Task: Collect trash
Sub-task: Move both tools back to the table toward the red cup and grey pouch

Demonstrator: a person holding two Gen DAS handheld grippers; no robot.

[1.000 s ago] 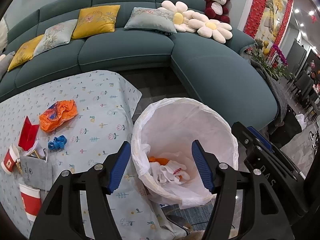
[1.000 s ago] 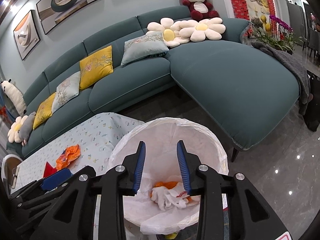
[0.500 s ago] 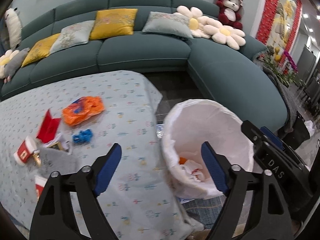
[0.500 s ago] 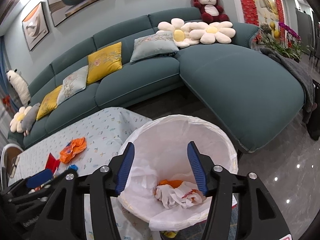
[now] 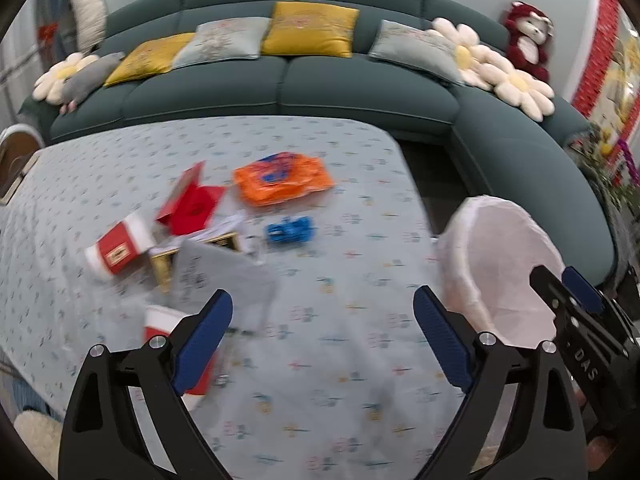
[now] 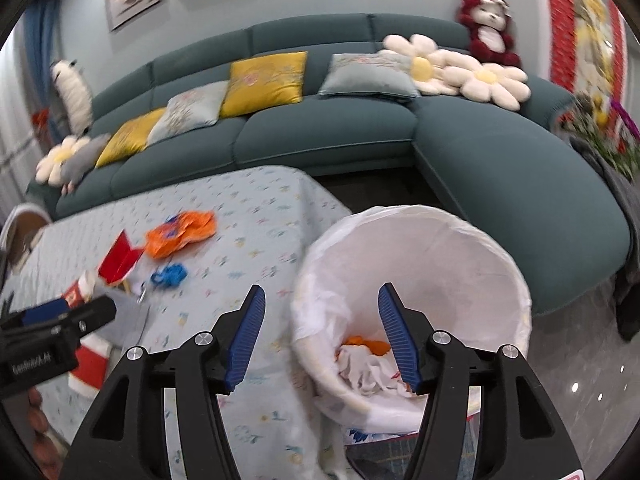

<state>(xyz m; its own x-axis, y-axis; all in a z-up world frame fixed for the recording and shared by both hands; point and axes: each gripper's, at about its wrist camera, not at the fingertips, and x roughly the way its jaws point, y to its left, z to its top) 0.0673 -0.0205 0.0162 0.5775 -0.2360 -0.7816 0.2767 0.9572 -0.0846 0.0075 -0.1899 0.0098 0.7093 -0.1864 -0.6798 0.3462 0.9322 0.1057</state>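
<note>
Trash is what I am after, and most of it lies on the tabletop (image 5: 360,168) with the flowery cloth. Behind it is the big green sofa (image 5: 360,92). Next to the tabletop's right edge stands the bin (image 6: 516,280) with its white bag, and some white and orange scraps (image 6: 368,360) are already at the bottom of it.

A moment ago both of my hands pointed down into the bin. Now my left hand-held gripper (image 5: 322,340) has swung away from it and looks over the tabletop. Its blue fingers are wide apart and hold nothing. I think that means one drop is done and I am going back for more.

My right hand-held gripper (image 6: 322,336) has moved left too, but it hangs over the bin's near rim. Its fingers are apart and empty as well.

Lots is left to pick up. I see a gray paper bag (image 5: 224,276), an orange wrapper (image 5: 282,178), a red folded card (image 5: 192,204), a red and white cup (image 5: 120,248) lying on its side, another cup (image 5: 160,324) close to my left fingers, and a little blue scrap (image 5: 290,230). The picture is blurry, so I cannot tell the small bits well.
</note>
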